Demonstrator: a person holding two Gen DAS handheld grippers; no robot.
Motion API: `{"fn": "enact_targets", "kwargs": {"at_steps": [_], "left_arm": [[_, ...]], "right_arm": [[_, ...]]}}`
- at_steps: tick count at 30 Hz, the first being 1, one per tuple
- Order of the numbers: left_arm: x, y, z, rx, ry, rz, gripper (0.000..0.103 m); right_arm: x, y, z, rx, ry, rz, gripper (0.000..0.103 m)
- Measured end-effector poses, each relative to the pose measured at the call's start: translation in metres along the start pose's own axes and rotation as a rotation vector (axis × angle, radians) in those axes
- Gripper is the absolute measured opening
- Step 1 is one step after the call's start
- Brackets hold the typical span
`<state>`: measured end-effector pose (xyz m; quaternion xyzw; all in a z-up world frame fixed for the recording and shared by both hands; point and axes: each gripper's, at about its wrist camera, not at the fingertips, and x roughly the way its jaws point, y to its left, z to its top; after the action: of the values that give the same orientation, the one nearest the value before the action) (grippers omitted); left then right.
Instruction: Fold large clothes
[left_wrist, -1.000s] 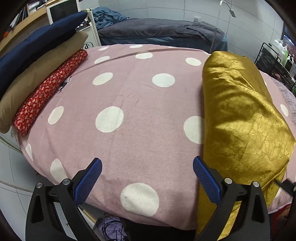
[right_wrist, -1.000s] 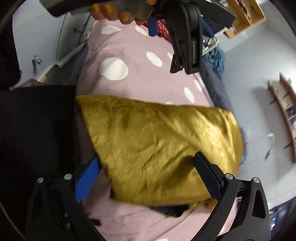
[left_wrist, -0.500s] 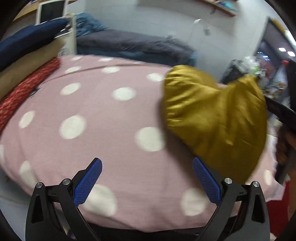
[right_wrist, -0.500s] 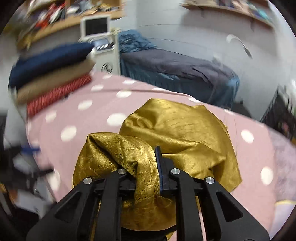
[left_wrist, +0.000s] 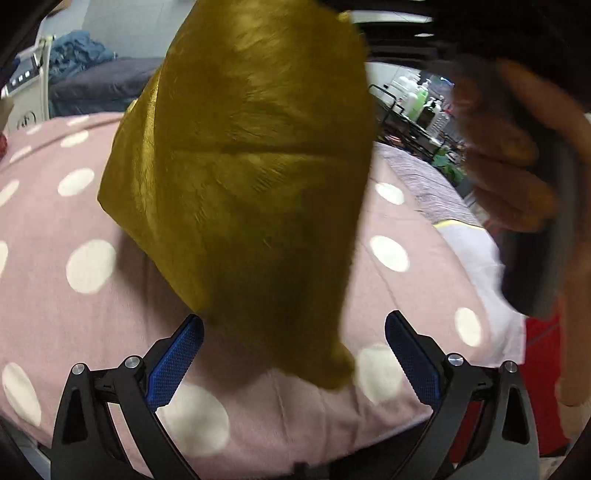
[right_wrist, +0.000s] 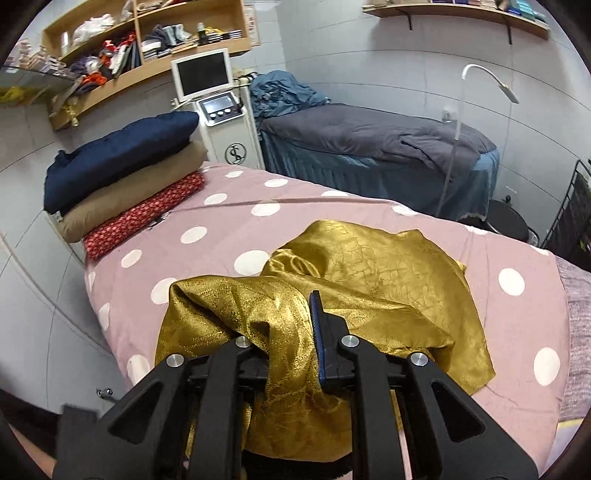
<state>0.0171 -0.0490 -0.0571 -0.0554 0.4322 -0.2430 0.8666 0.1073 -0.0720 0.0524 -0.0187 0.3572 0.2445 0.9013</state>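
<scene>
A shiny gold cloth (right_wrist: 376, 291) lies bunched on the pink polka-dot bed (right_wrist: 229, 225). My right gripper (right_wrist: 295, 332) is shut on its near end and holds that end up. In the left wrist view the lifted gold cloth (left_wrist: 255, 166) hangs in front of the camera above the pink bed (left_wrist: 74, 288), its lower tip reaching down between my blue pads. My left gripper (left_wrist: 293, 354) is open and holds nothing. The hand with the right gripper (left_wrist: 517, 184) shows blurred at the right.
A stack of folded cloths, navy (right_wrist: 118, 158), tan and red (right_wrist: 147, 218), sits at the bed's far left corner. Behind stand a white machine with a screen (right_wrist: 218, 110), a grey-covered bed (right_wrist: 369, 136) and a lamp (right_wrist: 491, 85). A black rack with bottles (left_wrist: 413, 107) stands right.
My right gripper, open a second ago, shut on the gold cloth and has lifted its end. The cloth now hangs right in front of my left gripper, which swung right and stays open.
</scene>
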Motion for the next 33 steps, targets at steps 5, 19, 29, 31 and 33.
{"fn": "enact_targets", "kwargs": {"at_steps": [5, 19, 29, 31, 33], "left_arm": [[0.025, 0.021, 0.023, -0.047, 0.055, 0.024, 0.049], [-0.076, 0.004, 0.095, 0.203, -0.207, 0.131, 0.019], [-0.250, -0.017, 0.143, 0.329, -0.666, 0.056, 0.014], [-0.286, -0.039, 0.149, 0.354, -0.741, 0.005, 0.014], [-0.306, -0.049, 0.152, 0.365, -0.795, -0.048, 0.014]], "right_arm": [[-0.034, -0.007, -0.001, -0.025, -0.069, 0.004, 0.015], [-0.175, -0.016, -0.008, 0.050, -0.434, -0.047, 0.004], [-0.301, -0.004, 0.011, 0.049, -0.752, 0.027, 0.004], [-0.330, 0.000, 0.017, 0.041, -0.832, 0.072, 0.004], [-0.350, -0.003, 0.023, 0.054, -0.896, 0.127, 0.004]]}}
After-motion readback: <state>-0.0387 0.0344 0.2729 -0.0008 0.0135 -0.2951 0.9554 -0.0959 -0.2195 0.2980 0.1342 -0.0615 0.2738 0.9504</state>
